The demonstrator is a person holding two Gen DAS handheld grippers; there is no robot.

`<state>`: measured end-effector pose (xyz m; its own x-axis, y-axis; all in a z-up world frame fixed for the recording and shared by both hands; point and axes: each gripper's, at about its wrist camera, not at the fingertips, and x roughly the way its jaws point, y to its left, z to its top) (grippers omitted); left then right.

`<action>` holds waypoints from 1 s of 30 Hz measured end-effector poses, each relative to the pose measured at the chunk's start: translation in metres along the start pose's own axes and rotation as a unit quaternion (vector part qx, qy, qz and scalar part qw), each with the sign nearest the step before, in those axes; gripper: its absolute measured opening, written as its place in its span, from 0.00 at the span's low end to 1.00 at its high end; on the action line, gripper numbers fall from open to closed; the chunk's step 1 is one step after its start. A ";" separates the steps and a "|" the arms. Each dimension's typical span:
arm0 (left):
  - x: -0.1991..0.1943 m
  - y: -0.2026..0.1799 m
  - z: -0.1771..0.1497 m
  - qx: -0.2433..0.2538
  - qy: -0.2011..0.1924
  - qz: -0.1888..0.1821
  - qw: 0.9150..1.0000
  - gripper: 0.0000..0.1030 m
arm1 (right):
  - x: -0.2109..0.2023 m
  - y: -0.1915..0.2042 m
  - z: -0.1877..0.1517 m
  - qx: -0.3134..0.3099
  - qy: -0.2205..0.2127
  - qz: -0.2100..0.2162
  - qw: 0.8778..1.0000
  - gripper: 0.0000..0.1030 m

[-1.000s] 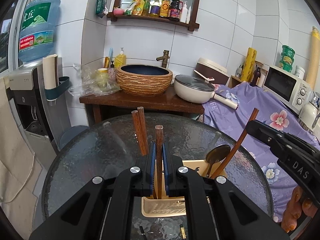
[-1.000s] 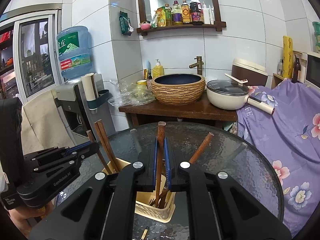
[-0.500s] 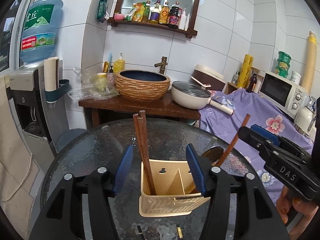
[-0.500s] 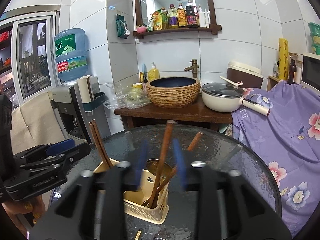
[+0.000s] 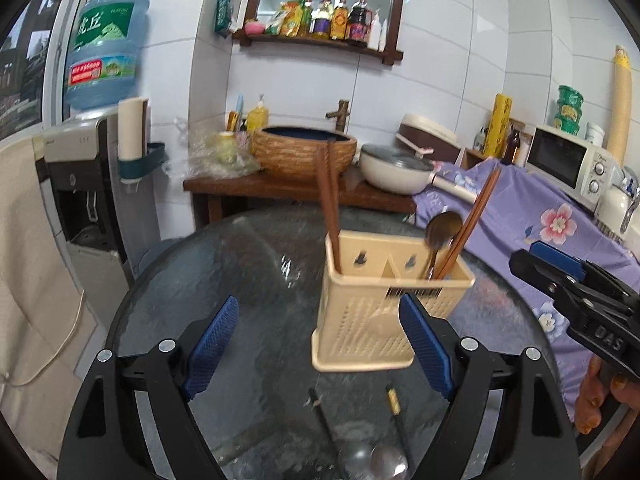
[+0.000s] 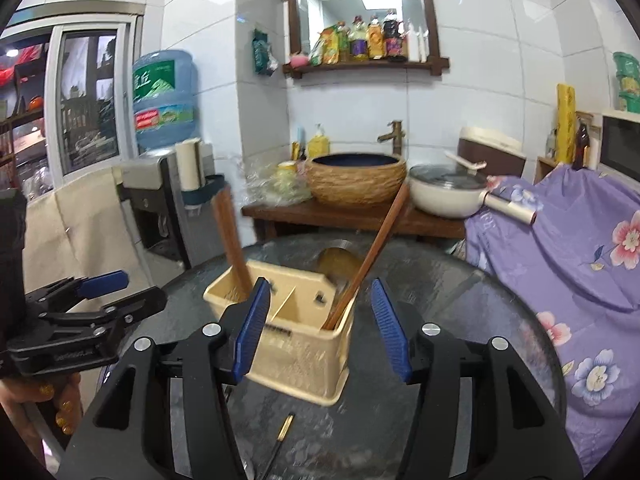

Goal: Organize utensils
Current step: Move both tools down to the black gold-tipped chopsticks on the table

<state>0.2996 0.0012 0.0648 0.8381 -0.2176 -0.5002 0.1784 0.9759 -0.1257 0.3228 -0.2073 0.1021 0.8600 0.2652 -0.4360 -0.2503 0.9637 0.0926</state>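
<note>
A beige two-compartment utensil holder (image 5: 380, 308) (image 6: 296, 344) stands on the round glass table (image 5: 248, 280). Two wooden chopsticks (image 5: 330, 200) (image 6: 232, 236) stand in its left compartment. A wooden spoon (image 5: 440, 228) and another chopstick (image 5: 474, 220) (image 6: 374, 244) lean in the right one. My left gripper (image 5: 320, 344) is opening, with nothing between its blue pads (image 5: 212, 344); the holder stands just beyond them. My right gripper (image 6: 320, 328) (image 5: 532, 264) is also opening and empty, a short way before the holder. Two metal spoons (image 5: 372, 458) with black handles (image 6: 280, 436) lie on the glass near me.
A person's hand (image 5: 600, 396) holds the right gripper; the left gripper (image 6: 140, 292) shows at the left of the right wrist view. Behind the table stand a wooden counter with a woven basin (image 5: 304, 156) and a white pan (image 5: 396, 172), a water dispenser (image 5: 92, 168) and a purple flowered cloth (image 6: 568, 240).
Both grippers were shut on wooden chopsticks in the holder; they have let go, opened wide, and drawn back and down. The metal spoons on the glass have come into view.
</note>
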 end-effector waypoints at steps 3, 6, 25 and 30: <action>0.006 0.009 -0.022 0.001 0.026 0.015 1.000 0.77 | 0.006 0.007 -0.023 -0.009 0.035 0.016 0.999 0.54; 0.011 0.015 -0.042 0.003 0.051 0.021 0.998 0.76 | 0.013 0.016 -0.055 -0.022 0.073 0.025 0.997 0.54; 0.050 0.007 -0.102 0.020 0.155 0.013 0.988 0.46 | 0.061 0.030 -0.140 -0.003 0.213 0.009 0.977 0.48; 0.064 0.003 -0.099 0.024 0.168 0.018 0.985 0.41 | 0.076 0.032 -0.132 0.012 0.222 -0.003 0.975 0.45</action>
<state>0.3023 -0.0118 -0.0522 0.6270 -0.1687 -0.7605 0.1830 0.9808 -0.0668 0.3214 -0.1604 -0.0464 0.5827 0.2254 -0.7808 -0.2309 0.9671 0.1068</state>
